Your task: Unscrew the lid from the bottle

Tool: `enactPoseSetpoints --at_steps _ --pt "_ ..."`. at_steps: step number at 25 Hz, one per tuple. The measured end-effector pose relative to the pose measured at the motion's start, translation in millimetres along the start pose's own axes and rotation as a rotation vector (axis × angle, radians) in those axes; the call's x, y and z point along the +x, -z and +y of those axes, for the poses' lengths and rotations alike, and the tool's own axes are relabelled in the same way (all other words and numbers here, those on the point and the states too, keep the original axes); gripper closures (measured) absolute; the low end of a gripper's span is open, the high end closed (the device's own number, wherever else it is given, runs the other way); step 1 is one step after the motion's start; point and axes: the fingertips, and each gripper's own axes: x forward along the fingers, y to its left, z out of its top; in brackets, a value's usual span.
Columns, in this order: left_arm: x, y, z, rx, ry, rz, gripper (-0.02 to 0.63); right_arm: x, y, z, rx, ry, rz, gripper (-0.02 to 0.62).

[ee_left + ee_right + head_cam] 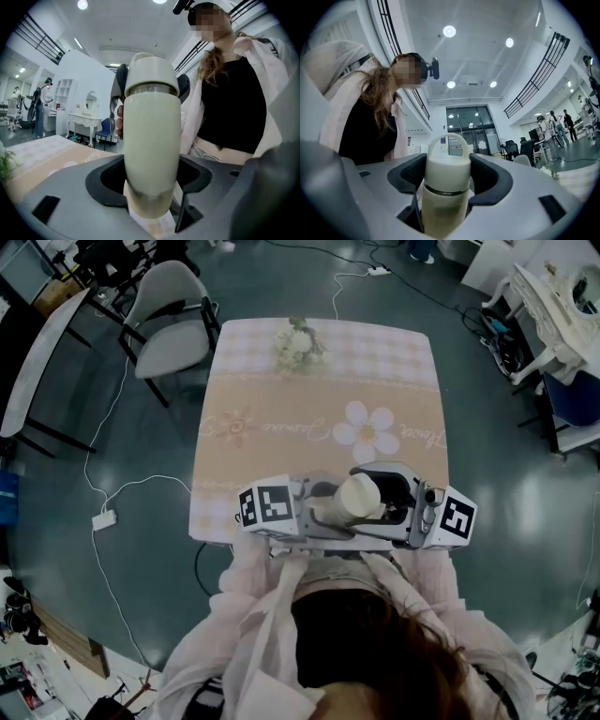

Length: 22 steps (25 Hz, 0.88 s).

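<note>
Overhead first: left gripper [314, 509] and right gripper [398, 502] close together at the near edge of a square table [201, 514], with a smooth, matte cream bottle [354, 499] between them, its rounded end facing up. Over the table, a cloth [281, 399], pink check at the far end and peach in the middle, printed with a white daisy [367, 430]. On the far end, a small pale flower sprig [297, 341]. Past the far left corner, a grey moulded chair [173, 324].

Next, left gripper view: clamped on the bottle's cylindrical lower body, grey moulded jaws with dark recesses hugging both sides. At the top, the domed lid [151, 75], seated, with a thin dark ring at the seam.

Last, right gripper view: clenched on the lid, dark pads [405, 176] against both of its sides. Above the pads, an arched loop handle [446, 136].
</note>
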Motion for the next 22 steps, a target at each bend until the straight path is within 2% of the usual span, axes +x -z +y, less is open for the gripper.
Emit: enactPoseSetpoints --at_steps 2,4,7,9,11,14,16,18,22 --pt "1 0 0 -0.001 -0.001 0.005 0.293 -1 0 0 0.008 -0.004 0.005 0.29" --pt "2 -1 7 0.006 -0.046 0.004 0.293 -4 3 -5 0.015 0.02 0.024 0.288" --pt "-3 -1 28 0.014 -0.187 0.002 0.293 -11 11 -22 0.005 0.124 0.051 0.276" --pt "-9 1 43 0.004 -0.292 0.012 0.293 -14 15 -33 0.006 0.207 0.061 0.226" --pt "-14 2 57 -0.014 -0.393 0.028 0.293 -14 17 -41 0.007 0.289 0.067 0.211" --pt "-18 5 69 -0.03 -0.491 0.063 0.293 -13 15 -50 -0.019 0.404 0.064 0.21" --pt "-19 8 73 -0.042 -0.52 0.075 0.293 -12 14 -57 -0.043 0.469 0.081 0.215" --pt "-19 11 74 -0.043 -0.532 0.091 0.293 -10 16 -62 -0.054 0.499 0.12 0.263" --pt "-17 12 71 -0.034 -0.507 0.098 0.293 -7 17 -59 -0.052 0.452 0.149 0.288"
